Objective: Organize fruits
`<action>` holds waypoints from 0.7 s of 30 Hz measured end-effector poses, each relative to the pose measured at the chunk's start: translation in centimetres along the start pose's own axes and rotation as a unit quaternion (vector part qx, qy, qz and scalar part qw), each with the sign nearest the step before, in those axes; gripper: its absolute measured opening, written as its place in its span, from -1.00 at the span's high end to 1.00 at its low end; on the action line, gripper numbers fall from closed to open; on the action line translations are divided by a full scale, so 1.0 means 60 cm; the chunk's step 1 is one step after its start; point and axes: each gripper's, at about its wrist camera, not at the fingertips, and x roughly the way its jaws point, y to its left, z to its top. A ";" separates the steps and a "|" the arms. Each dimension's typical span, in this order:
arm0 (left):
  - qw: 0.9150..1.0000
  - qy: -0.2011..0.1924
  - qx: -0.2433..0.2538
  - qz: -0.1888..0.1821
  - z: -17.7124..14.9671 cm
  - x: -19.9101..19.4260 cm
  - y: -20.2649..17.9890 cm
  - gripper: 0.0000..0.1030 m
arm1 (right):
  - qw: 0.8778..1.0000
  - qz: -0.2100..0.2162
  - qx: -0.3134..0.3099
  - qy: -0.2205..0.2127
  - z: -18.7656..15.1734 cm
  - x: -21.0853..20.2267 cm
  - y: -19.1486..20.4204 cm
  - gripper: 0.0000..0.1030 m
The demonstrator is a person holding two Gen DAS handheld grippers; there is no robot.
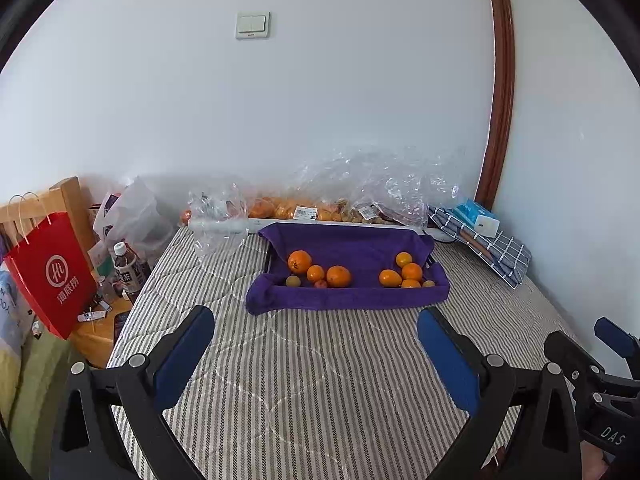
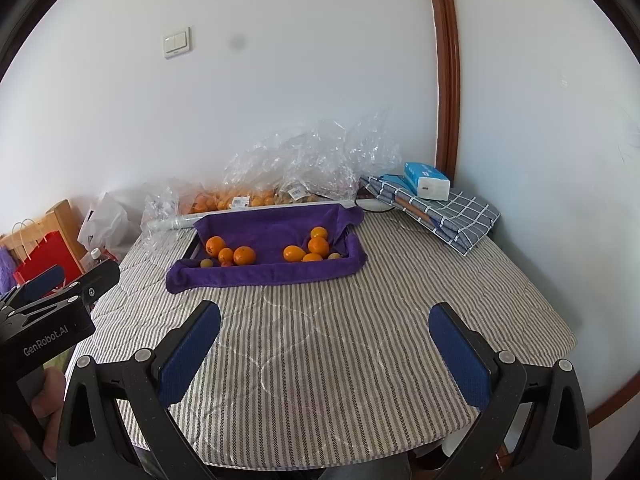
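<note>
Both tongs are hovering above the near part of the striped counter [image 2: 320, 360], each with blue pads spread wide and nothing between them: the left tongs [image 1: 316, 344] are standing open, and the right tongs [image 2: 324, 340] are likewise standing open. A tray draped in a purple towel [image 2: 276, 224] is sitting toward the far side of the counter, well apart from both tongs. Fruit is lying inside it in two clusters. The left cluster is showing three oranges [image 1: 299, 261], with a small greenish fruit [image 1: 293, 281] and a small reddish fruit [image 1: 320, 284] at the near rim. The right cluster is showing four orange fruits [image 1: 411, 272], with a small greenish-brown fruit [image 1: 428, 283] at its right end. Beyond the tray, against the wall, clear plastic bags [image 2: 316, 160] are holding more fruit, some bearing label stickers. A folded checked cloth [image 2: 452, 212] is lying at the far right with a tissue pack [image 2: 426, 181] resting on it. A red bag [image 1: 52, 276] is standing off the counter at the left, beside a bottle [image 1: 128, 268].
</note>
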 end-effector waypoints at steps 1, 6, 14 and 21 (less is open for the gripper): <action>1.000 0.000 0.000 0.001 0.000 0.000 -0.001 -0.99 | 1.000 0.000 0.000 0.000 0.000 0.000 0.000 -0.99; 1.000 -0.001 -0.001 0.001 0.000 -0.001 -0.002 -0.99 | 1.000 0.000 0.000 0.000 -0.001 -0.001 -0.001 -0.99; 1.000 0.000 0.000 0.001 0.000 0.000 -0.001 -0.99 | 1.000 -0.006 -0.002 -0.004 0.000 -0.003 0.000 -0.99; 1.000 0.000 0.000 0.001 0.000 0.000 -0.001 -0.99 | 1.000 -0.002 -0.001 -0.004 0.001 -0.005 -0.001 -0.99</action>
